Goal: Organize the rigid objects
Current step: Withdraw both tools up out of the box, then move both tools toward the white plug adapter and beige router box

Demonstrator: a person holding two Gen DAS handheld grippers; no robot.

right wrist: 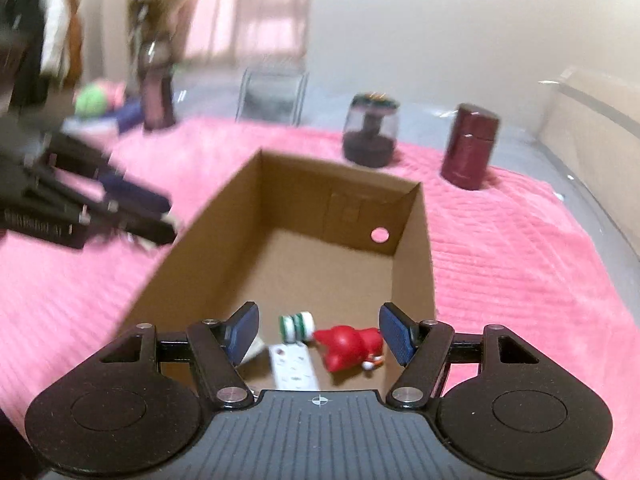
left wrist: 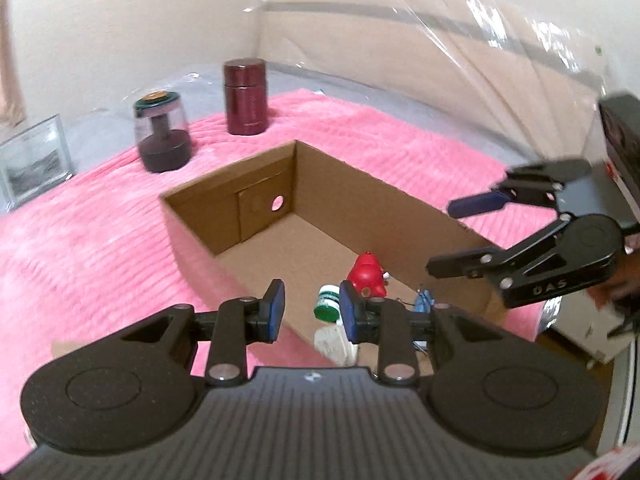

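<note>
An open cardboard box (left wrist: 256, 184) (right wrist: 416, 240) sits on a pink blanket. Inside lie a red figurine (left wrist: 366, 274) (right wrist: 352, 346), a green-and-white bottle (left wrist: 328, 304) (right wrist: 296, 326) and a white flat item (right wrist: 292, 368). A maroon cylinder (left wrist: 245, 98) (right wrist: 472, 146) and a clear-domed dark jar (left wrist: 162, 136) (right wrist: 370, 136) stand on the blanket beyond the box. My left gripper (left wrist: 312, 312) is open and empty over the box's near end. My right gripper (right wrist: 318, 334) is open and empty over the box; it also shows in the left wrist view (left wrist: 444, 240).
The pink blanket (left wrist: 80, 248) (right wrist: 520, 264) covers the surface. A clear frame (left wrist: 34, 160) stands at the far left. A clear plastic sheet (left wrist: 440, 40) covers furniture behind. A dark bottle (right wrist: 158, 92) and a green ball (right wrist: 92, 100) sit at the back left.
</note>
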